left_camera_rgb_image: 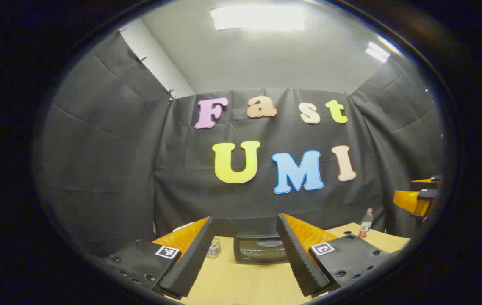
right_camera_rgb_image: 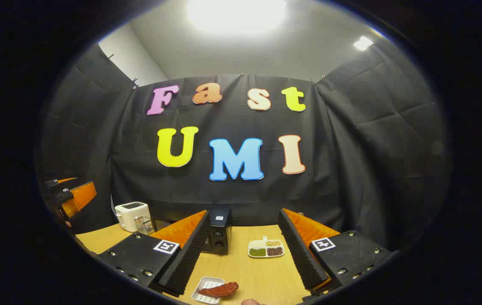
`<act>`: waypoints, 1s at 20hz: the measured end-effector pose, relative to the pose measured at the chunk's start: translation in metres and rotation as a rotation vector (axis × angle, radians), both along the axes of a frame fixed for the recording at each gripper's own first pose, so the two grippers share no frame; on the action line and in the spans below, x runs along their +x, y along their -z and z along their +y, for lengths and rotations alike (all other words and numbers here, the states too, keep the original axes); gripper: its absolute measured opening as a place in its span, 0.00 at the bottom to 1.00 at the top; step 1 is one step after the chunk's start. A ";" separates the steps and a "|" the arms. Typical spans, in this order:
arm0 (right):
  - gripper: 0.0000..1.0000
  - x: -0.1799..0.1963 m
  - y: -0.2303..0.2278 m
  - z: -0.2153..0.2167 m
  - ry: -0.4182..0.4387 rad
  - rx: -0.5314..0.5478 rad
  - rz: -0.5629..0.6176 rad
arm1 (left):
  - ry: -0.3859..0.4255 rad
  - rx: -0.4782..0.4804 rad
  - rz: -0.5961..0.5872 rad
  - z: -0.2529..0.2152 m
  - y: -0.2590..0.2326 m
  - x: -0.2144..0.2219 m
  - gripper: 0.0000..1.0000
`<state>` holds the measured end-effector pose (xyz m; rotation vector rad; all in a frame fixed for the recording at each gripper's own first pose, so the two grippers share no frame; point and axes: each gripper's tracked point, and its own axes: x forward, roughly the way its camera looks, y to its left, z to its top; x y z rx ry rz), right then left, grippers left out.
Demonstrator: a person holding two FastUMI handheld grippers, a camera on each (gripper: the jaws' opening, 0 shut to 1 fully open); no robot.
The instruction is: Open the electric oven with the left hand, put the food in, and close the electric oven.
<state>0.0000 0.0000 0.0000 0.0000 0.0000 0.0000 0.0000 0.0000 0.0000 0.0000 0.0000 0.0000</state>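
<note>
Nothing of the task looks done yet. Both tools hang above the table (right_camera_rgb_image: 262,271) with fingers spread and nothing between them: the left tool (left_camera_rgb_image: 245,258) faces the oven (left_camera_rgb_image: 260,249), whose door seems closed, and the right tool (right_camera_rgb_image: 245,254) hovers over the food (right_camera_rgb_image: 220,289), a reddish piece lying on a small white tray (right_camera_rgb_image: 204,297) at the near edge. Opening, loading and closing all remain.

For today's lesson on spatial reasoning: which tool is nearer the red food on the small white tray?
Right. The right tool hangs just above the red food; the left tool faces the oven, apart from it.
</note>
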 end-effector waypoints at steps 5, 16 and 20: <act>0.98 -0.008 0.004 -0.017 0.040 0.032 0.003 | 0.048 -0.001 -0.019 -0.019 -0.014 0.002 1.00; 0.98 -0.013 -0.001 -0.028 0.033 0.013 -0.021 | 0.054 0.007 0.009 -0.038 -0.005 -0.002 1.00; 0.98 -0.010 0.001 -0.033 0.021 0.028 -0.022 | 0.044 0.008 0.002 -0.043 -0.007 -0.001 0.97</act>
